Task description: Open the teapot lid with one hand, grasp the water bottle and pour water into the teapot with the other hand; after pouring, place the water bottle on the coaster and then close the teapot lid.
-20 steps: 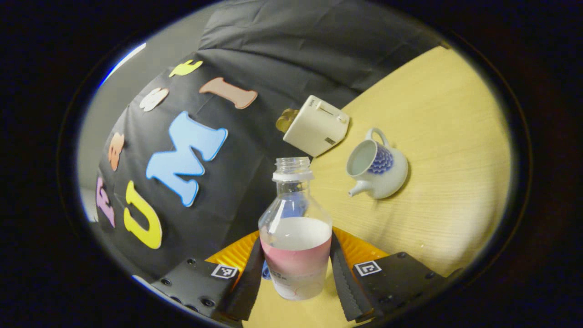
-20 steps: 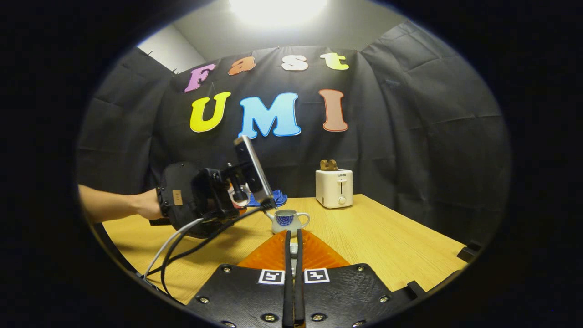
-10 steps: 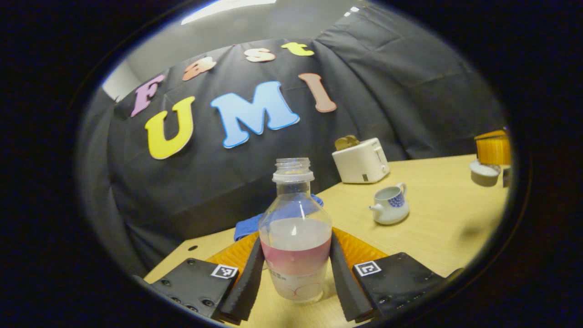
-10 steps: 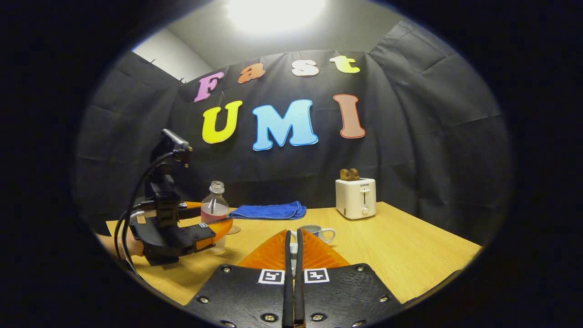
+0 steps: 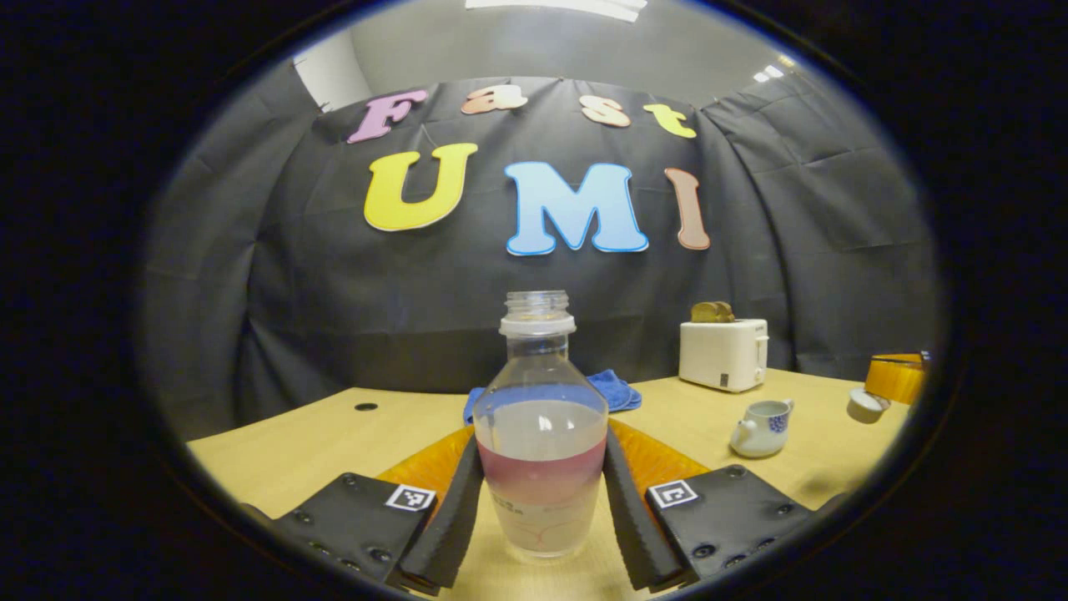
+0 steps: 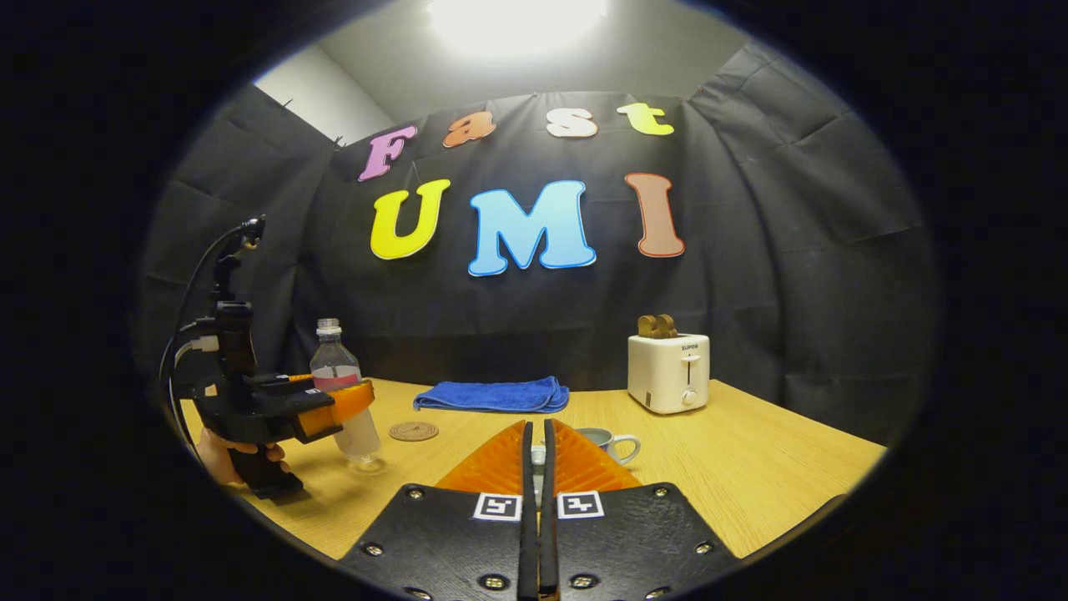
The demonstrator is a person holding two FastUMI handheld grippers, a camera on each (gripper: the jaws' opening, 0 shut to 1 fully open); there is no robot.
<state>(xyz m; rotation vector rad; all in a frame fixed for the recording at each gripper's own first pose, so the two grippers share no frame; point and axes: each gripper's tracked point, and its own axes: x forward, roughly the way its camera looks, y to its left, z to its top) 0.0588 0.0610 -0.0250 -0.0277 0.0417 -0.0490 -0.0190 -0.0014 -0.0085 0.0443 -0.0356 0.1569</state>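
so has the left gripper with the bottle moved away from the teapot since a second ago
Yes. In the right gripper view the left gripper and bottle went from over the teapot leftward, beside the coaster.

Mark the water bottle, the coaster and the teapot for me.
water bottle (image 5: pixel 541 467), left gripper view: on its labelled body.
coaster (image 6: pixel 413 431), right gripper view: on its flat top.
teapot (image 5: pixel 758 427), left gripper view: on its rounded belly.

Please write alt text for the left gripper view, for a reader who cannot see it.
The left claw grips an uncapped, upright water bottle, partly full, above a wooden table. Behind it lie a blue cloth, a white toaster and an open teapot to the right.
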